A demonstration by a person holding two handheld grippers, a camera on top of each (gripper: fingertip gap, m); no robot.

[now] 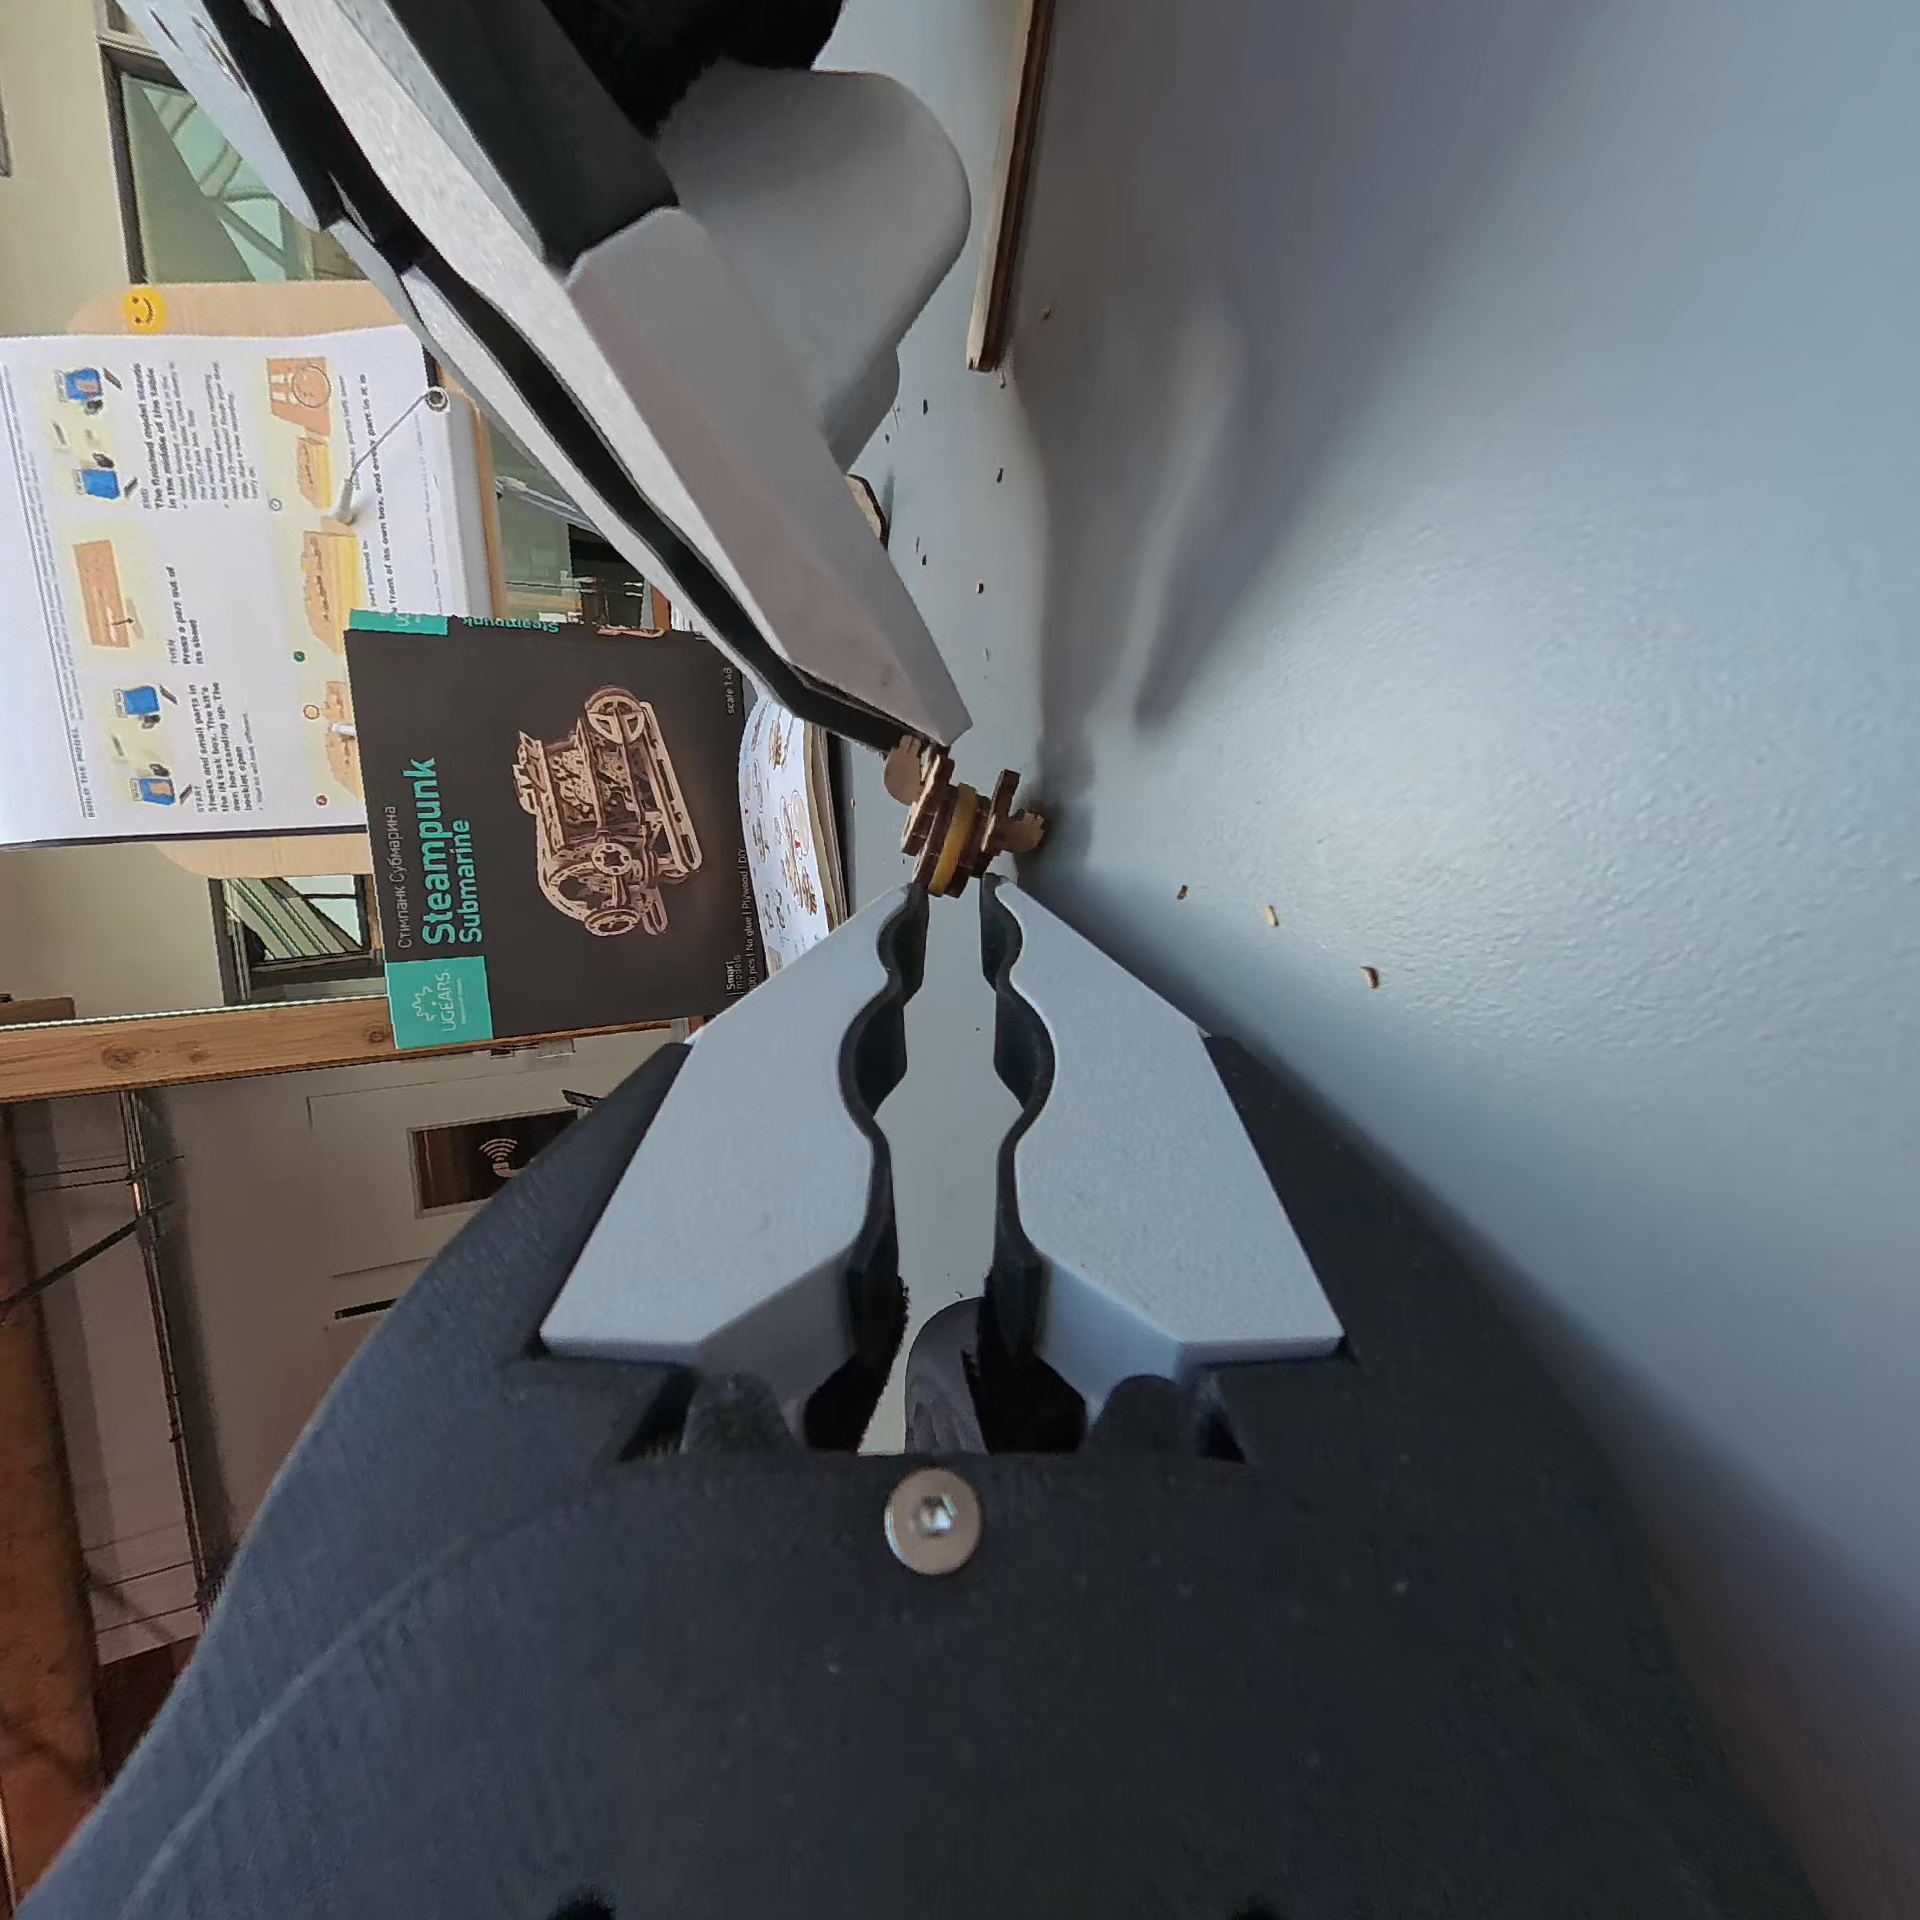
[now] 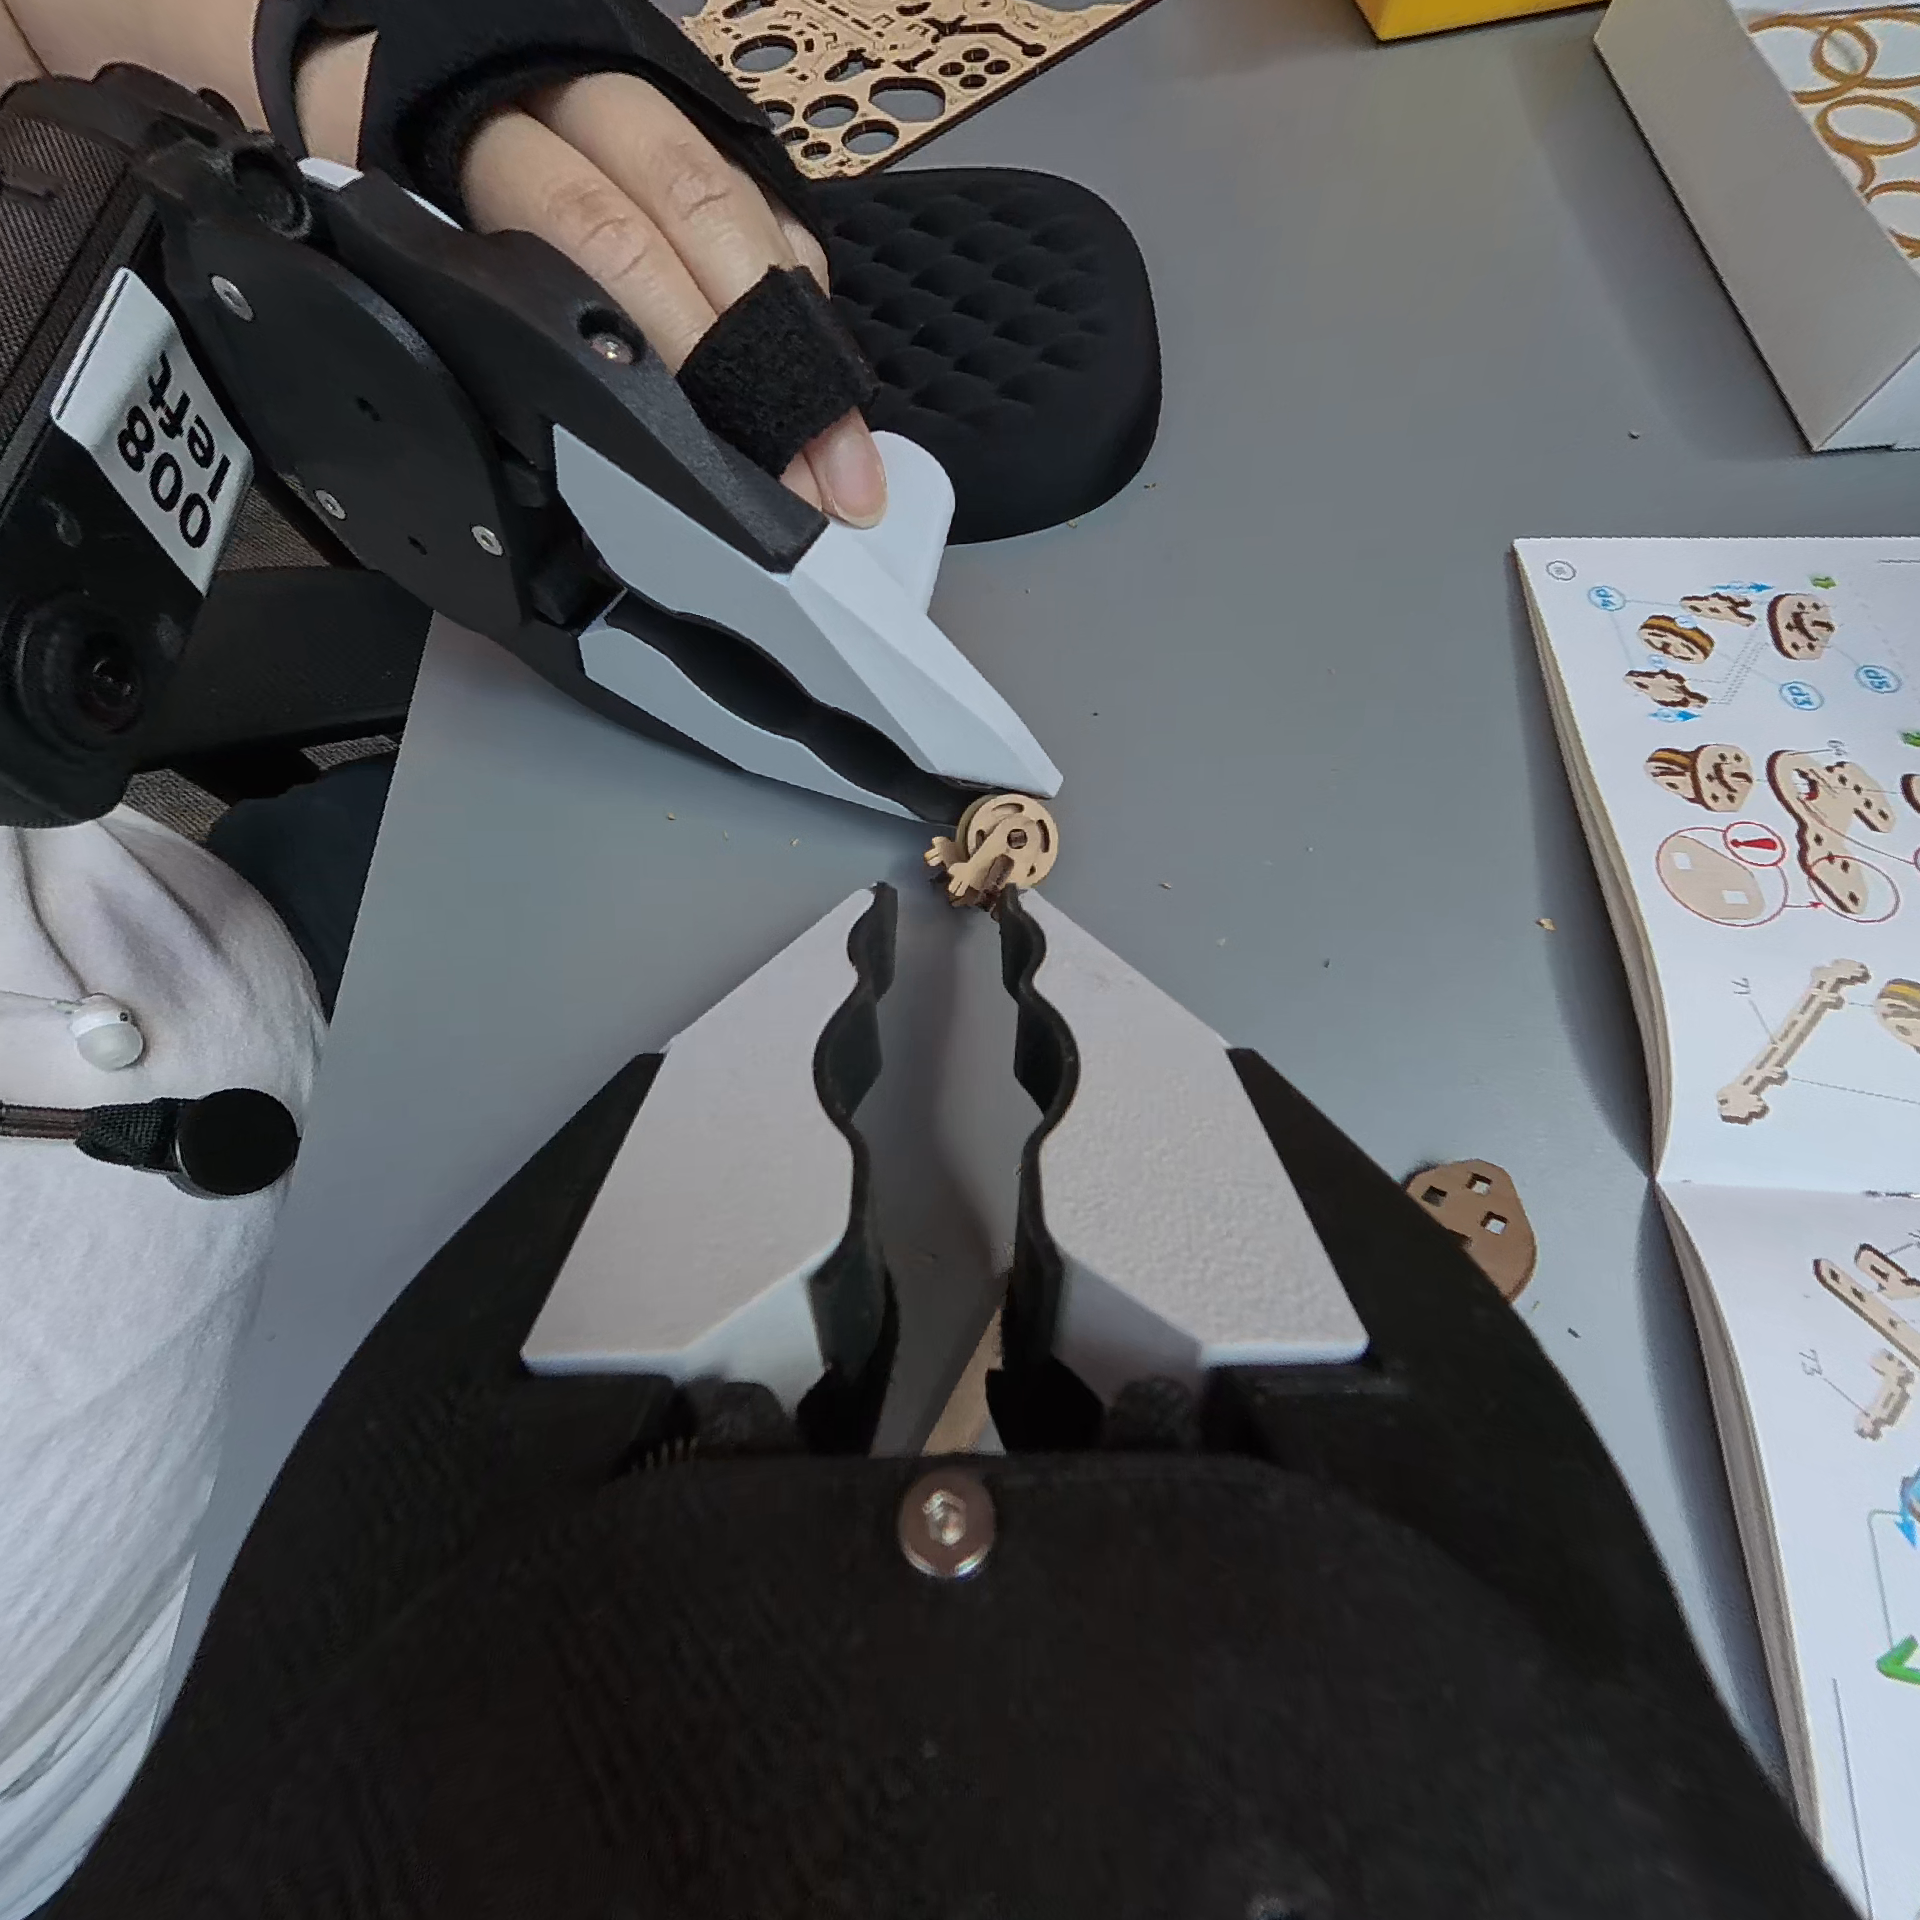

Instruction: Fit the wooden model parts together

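The left tool (image 1: 954,888) is clamped at its very tips on the small wooden assembly (image 1: 961,821), a stack of toothed discs with a yellow ring on a short axle. The ring sits between the two fingertips. In the left wrist view one end of the axle appears to touch the grey worktop (image 1: 1455,727).

The right tool (image 2: 948,899) has its fingers apart. Its right fingertip (image 2: 1013,914) just touches the near edge of the assembly, and nothing lies between the pads.

A person's hand (image 2: 675,229), strapped in black, holds the left tool from the far left. Just beyond it lies a black padded rest (image 2: 987,343), and farther off a plywood sheet (image 2: 883,62) with cut-out holes.

Near the right tool's right side lies a brown wooden part (image 2: 1475,1226) with square holes. Right of that an open instruction booklet (image 2: 1714,935) lies flat, and a white box (image 2: 1766,260) sits at the far right.

In the left wrist view a dark kit box (image 1: 551,831) stands at the worktop's edge, with a printed instruction sheet (image 1: 208,582) behind it. Wood crumbs (image 1: 1268,914) dot the worktop.
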